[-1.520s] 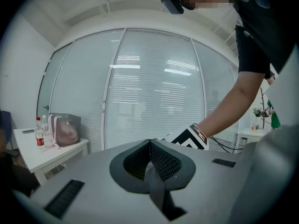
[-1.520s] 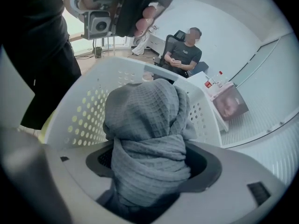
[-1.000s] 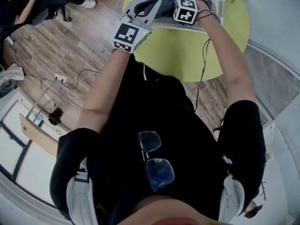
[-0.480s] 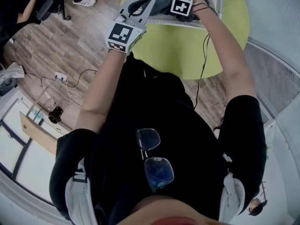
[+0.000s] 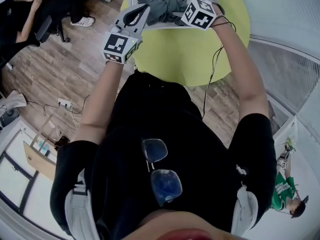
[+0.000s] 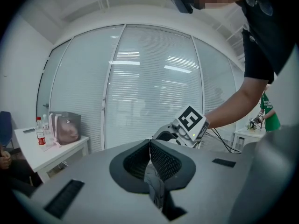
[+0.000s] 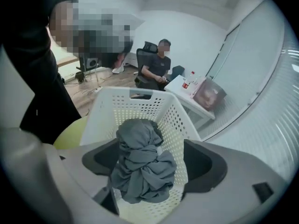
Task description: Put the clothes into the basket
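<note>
My right tool (image 7: 154, 158) has just been opening and its jaws stand wide apart, pads off everything. The grey clothes (image 7: 140, 171) are bunched up right below and between them, inside the white basket (image 7: 117, 111) just ahead of the tool. My left tool (image 6: 149, 143) is clamped tight with what looks like a fold of that grey fabric pinched low between its pads, just beside the right one at the basket on the green desk (image 5: 185, 49).

The person wears a black short-sleeved shirt (image 5: 165, 114), with eyeglasses (image 5: 161, 171) at the collar. The left gripper (image 6: 149, 146) and right gripper (image 7: 152, 164) are grey with black-and-white marker cubes (image 5: 119, 46).
</note>
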### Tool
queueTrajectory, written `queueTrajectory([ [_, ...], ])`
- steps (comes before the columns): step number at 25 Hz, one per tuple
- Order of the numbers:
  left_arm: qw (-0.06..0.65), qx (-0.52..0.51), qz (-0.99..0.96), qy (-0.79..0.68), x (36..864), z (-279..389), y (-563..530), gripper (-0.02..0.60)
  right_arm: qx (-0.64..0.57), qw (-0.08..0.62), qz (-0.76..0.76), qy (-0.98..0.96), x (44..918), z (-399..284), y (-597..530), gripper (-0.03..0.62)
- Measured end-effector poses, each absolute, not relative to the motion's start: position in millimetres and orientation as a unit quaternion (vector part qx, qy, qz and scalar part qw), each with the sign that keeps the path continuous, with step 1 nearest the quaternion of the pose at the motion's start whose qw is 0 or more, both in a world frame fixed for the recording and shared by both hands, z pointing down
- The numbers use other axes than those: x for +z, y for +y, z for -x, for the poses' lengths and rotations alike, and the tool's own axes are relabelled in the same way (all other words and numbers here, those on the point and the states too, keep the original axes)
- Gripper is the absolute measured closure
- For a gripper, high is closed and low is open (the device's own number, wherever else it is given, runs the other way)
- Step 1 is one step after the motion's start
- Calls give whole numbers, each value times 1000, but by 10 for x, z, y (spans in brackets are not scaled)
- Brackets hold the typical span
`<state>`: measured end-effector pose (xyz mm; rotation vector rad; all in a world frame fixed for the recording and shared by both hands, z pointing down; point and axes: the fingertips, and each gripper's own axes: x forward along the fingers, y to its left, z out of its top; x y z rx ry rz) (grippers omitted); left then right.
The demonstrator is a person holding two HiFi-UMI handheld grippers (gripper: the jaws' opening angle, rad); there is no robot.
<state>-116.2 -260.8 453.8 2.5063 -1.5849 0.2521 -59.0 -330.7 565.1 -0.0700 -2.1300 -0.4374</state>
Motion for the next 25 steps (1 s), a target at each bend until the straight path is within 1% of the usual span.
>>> queueTrajectory([
  [4,66,84,-849,-517,4401,1105,-2540,571,-136,395,-42,-908,5109,456,-3215,161],
  [11,58,59,-871,-483,4142,955,-2358,571,-18,221,-162,-962,4181,203,-2904,164],
  [15,53,33,-888,-456,3876,756,-2259,571,8,141,-192,-971,3730,68,-2618,193],
  [19,34,19,-904,-425,3620,533,-2106,571,15,86,-214,-973,3480,-75,-2325,275],
  [20,31,13,-908,-417,3564,484,-2078,571,17,74,-222,-972,3442,-114,-2276,309],
  [23,25,-1,-917,-397,3447,358,-1993,571,19,50,-247,-967,3381,-219,-2154,447],
  [25,21,-6,-923,-385,3394,288,-1927,571,18,41,-259,-965,3364,-260,-2073,514],
])
